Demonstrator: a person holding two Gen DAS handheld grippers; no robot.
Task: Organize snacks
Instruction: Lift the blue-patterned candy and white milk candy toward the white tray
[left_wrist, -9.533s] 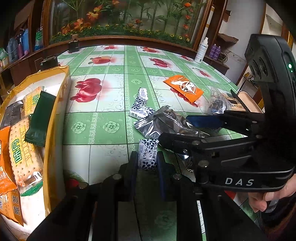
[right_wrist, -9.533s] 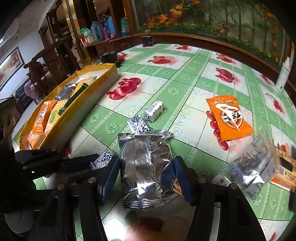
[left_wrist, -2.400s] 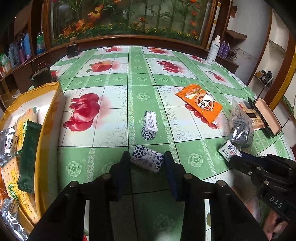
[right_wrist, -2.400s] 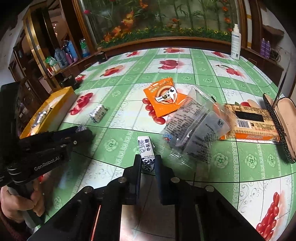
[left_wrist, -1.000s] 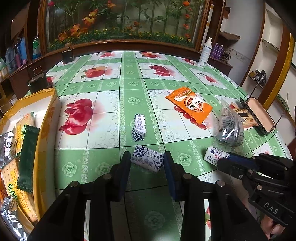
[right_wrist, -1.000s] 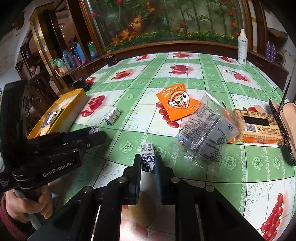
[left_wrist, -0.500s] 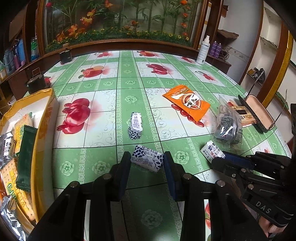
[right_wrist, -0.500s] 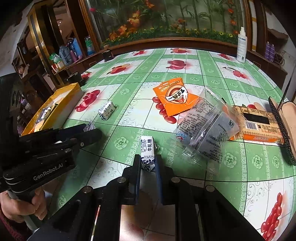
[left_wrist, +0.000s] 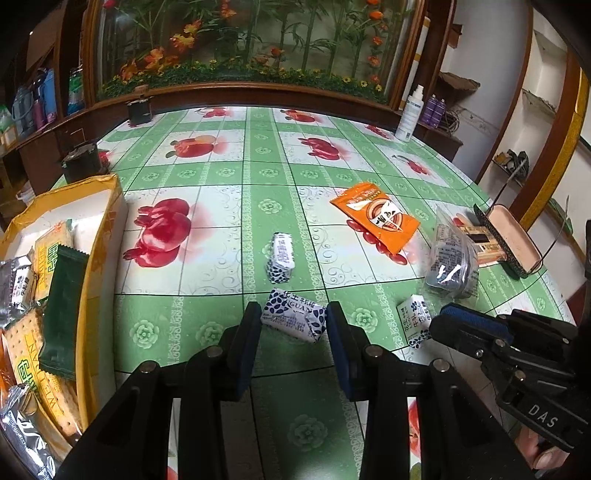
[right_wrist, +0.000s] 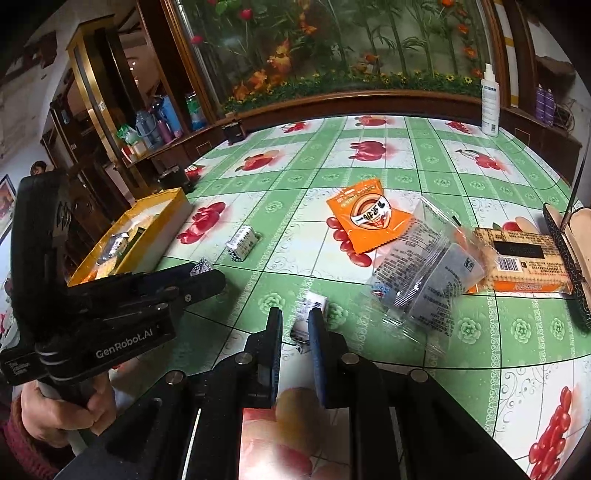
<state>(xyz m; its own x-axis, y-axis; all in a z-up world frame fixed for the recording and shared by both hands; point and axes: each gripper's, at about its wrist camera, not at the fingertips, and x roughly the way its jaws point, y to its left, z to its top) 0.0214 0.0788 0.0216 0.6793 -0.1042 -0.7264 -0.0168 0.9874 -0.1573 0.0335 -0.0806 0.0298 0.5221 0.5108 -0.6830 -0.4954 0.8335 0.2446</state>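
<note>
**Two candies gripped, yellow box waits**

Left of the left gripper (left_wrist: 291, 325), the yellow box (left_wrist: 96, 236) holds crackers, a green wrapper and foil packs. That gripper pinches a blue-patterned candy (left_wrist: 293, 320); the right gripper (right_wrist: 295, 325) is clamped on a second candy (right_wrist: 309, 308). Next, likely, both carry leftward to the box. Beyond them lie a third candy (left_wrist: 280, 258) and an orange packet (left_wrist: 376, 218).

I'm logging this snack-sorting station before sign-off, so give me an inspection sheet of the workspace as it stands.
Surface: green fruit-print tablecloth.
Job's things: yellow box holding snacks; third candy, orange packet, clear bag, cracker pack loose on the cloth.
Clutter: open glasses case.
Grippers: left gripper shut on blue-white candy; right gripper shut on second candy.
Cables: nothing seen.
Surroundings: spray bottle, floral mural.
</note>
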